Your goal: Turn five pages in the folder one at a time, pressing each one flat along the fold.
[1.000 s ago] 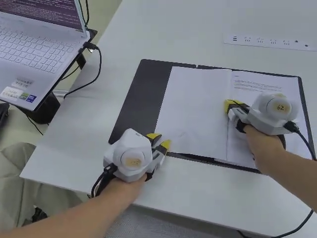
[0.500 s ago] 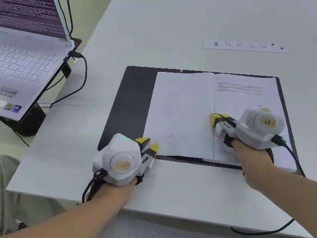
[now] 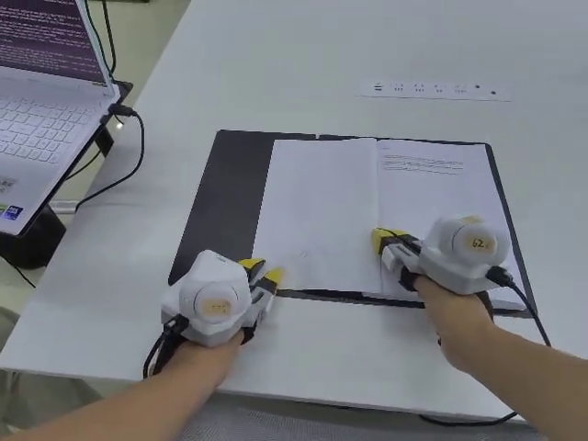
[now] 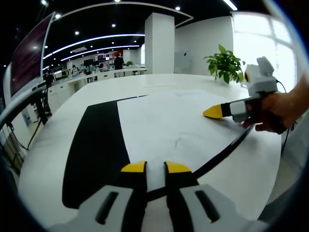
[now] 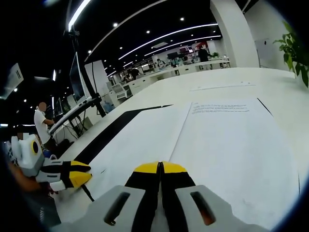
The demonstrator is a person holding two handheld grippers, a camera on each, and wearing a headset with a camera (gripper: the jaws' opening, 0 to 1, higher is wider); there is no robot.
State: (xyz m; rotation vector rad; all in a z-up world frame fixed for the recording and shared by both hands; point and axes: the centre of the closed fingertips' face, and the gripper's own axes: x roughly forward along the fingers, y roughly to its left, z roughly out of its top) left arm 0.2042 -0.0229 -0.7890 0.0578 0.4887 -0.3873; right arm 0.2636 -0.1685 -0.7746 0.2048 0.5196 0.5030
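The folder lies open on the white table, its black inside cover on the left. A blank turned page lies flat beside a printed page. My right gripper is shut and empty, with its yellow tips pressed down at the fold near the folder's front edge. My left gripper rests at the front left corner of the blank page, its jaws a narrow gap apart with nothing between them. Each gripper shows in the other's view: the right gripper, the left gripper.
An open laptop on a stand sits at the far left, with a black cable trailing toward the folder. A white power strip lies beyond the folder. The table's near edge runs just below both hands.
My right gripper has slid along the fold toward the folder's near edge. The left gripper has stayed at the page's front left corner. The head camera has shifted.
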